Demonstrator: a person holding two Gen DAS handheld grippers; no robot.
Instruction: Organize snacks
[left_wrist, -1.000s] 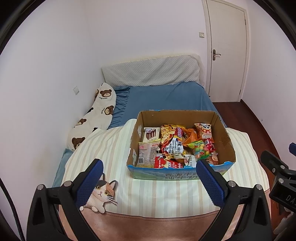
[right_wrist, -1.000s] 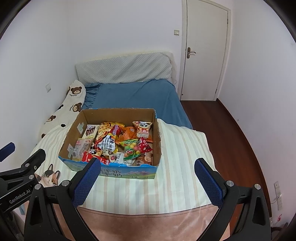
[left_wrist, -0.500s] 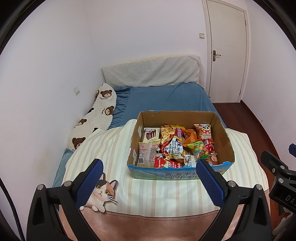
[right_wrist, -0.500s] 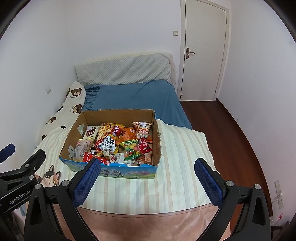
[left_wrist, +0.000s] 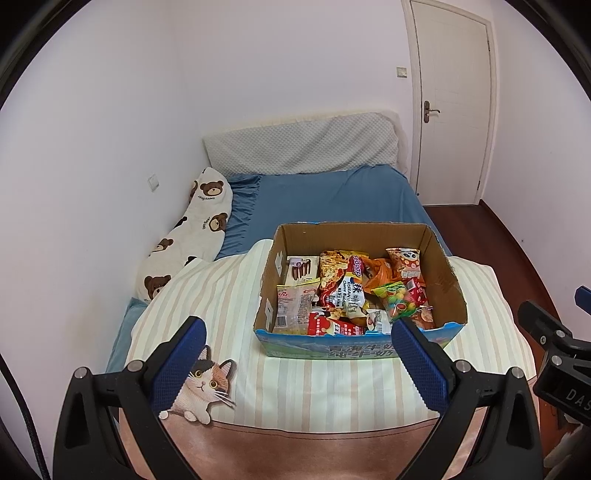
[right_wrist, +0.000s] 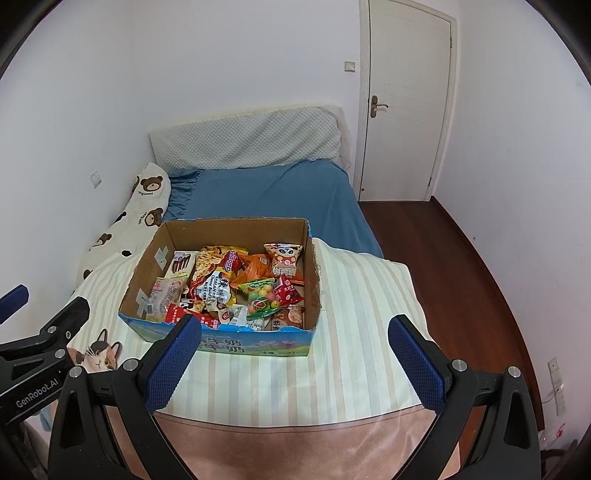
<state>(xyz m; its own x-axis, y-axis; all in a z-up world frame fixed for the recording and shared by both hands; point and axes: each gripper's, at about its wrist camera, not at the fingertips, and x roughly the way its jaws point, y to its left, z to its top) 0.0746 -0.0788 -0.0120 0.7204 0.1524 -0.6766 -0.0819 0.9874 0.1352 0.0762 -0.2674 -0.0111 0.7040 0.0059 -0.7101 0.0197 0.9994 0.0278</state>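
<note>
A cardboard box (left_wrist: 447, 280) (right_wrist: 147, 266) with a blue printed front stands on a striped blanket (left_wrist: 229, 295) (right_wrist: 354, 295) on the bed. Several snack packets lie jumbled inside: a pale packet (left_wrist: 297, 306) at the left, a red-and-white noodle bag (left_wrist: 345, 291) (right_wrist: 216, 286) in the middle, a green candy bag (left_wrist: 393, 297) (right_wrist: 260, 295) and a panda bag (left_wrist: 404, 260) (right_wrist: 284, 258) to the right. My left gripper (left_wrist: 295, 363) hangs open in front of the box, nothing between its blue pads. My right gripper (right_wrist: 293, 360) is open too, level with the box's front right corner.
A bear-print pillow (left_wrist: 188, 236) lies along the left wall, a grey headboard cushion (left_wrist: 303, 147) behind the blue sheet (left_wrist: 332, 199). A cat print (left_wrist: 203, 387) marks the blanket's near left. Wooden floor (right_wrist: 472, 280) and a shut door (right_wrist: 406, 99) are at the right.
Both views have crept slightly; the box sits marginally lower in the left view and higher in the right view. Both grippers stay open and the snacks have not moved.
</note>
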